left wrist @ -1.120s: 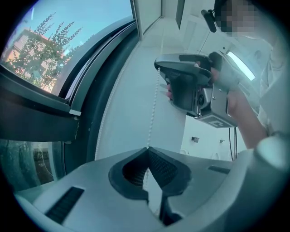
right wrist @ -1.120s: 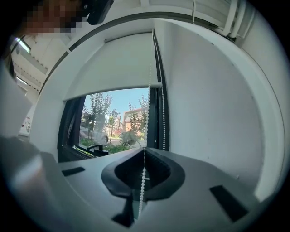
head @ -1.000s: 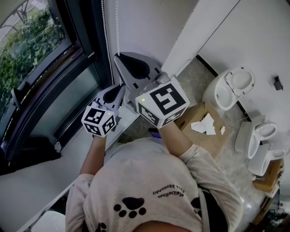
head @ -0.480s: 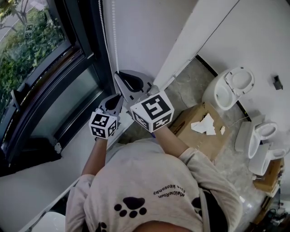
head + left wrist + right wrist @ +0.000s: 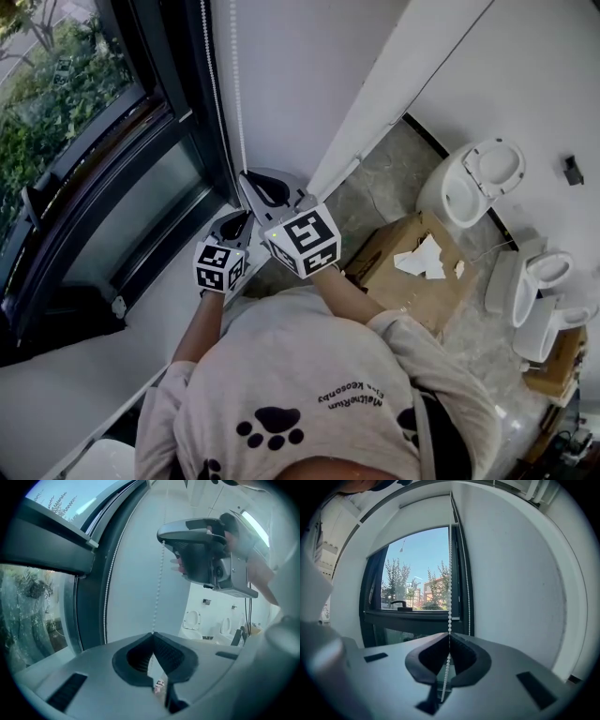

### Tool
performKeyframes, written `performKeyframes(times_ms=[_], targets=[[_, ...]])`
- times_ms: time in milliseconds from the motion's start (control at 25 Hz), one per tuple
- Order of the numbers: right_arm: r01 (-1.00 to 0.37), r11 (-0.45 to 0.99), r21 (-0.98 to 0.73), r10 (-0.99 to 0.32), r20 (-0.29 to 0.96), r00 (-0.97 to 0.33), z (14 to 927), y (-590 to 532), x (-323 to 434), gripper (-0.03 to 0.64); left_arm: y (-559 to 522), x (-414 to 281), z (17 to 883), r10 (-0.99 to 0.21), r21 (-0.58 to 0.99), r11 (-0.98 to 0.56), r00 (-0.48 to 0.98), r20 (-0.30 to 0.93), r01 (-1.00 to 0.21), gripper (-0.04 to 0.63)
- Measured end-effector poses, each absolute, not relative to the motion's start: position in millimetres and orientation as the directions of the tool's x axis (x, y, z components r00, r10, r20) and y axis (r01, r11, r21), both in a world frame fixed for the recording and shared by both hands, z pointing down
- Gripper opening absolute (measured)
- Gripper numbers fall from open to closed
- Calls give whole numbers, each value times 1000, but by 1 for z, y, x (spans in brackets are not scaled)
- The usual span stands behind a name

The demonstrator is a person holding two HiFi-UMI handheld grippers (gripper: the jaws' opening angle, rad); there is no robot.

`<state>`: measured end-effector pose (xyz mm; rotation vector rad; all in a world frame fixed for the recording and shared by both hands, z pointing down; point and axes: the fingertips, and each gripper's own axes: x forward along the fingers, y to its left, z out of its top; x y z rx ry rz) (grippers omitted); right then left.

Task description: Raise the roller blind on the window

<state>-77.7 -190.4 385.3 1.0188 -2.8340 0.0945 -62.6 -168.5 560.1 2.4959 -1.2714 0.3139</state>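
1. Roller-blind bead chain (image 5: 238, 94) hangs down the white wall just right of the window (image 5: 84, 141), in two strands that run close to the dark frame.
2. The right claw (image 5: 248, 176) is pinched fully closed on the strand farther from the window. Its own view shows beads rising out of the meeting tips toward the top of the window.
3. The left claw (image 5: 242, 217) is also fully closed on that same strand, just below the right one. In its view the chain runs from its tips straight up to the right claw.
4. Writing: the person's shirt (image 5: 309, 394) carries black paw prints and one line of upside-down print, too small to read with certainty. Each claw's cube shows black-and-white square markers.
5. Compared with the earlier frames, both claws have dropped lower along the chain, away from the window's top and nearer the person's chest. Their cubes look smaller, and both grips have stayed closed.
6. A torn cardboard box (image 5: 417, 267) and white toilet bowls (image 5: 473, 183) sit on the floor, well away from the window.
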Motion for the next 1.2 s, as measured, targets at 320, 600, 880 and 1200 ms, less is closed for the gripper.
performKeyframes(times_ms=[320,600,880,1200], targets=[[-640,768,-32,-630,142,-764,394,-191,-76,9,-166,-63,568,-750,148,-552,566,342,-821,11],[-640,768,-41,-630,138,-764,394,-191,-75,9,-170,-74,546,-761,256,-523,581,290,-813,118],[-641,766,-38,-632,137,-763,393,-190,-74,9,-179,-91,464,-802,237,-532,574,166,-813,103],[-643,765,-33,-634,136,-761,393,-192,-74,9,-180,-94,354,-807,93,-583,589,54,-807,98]])
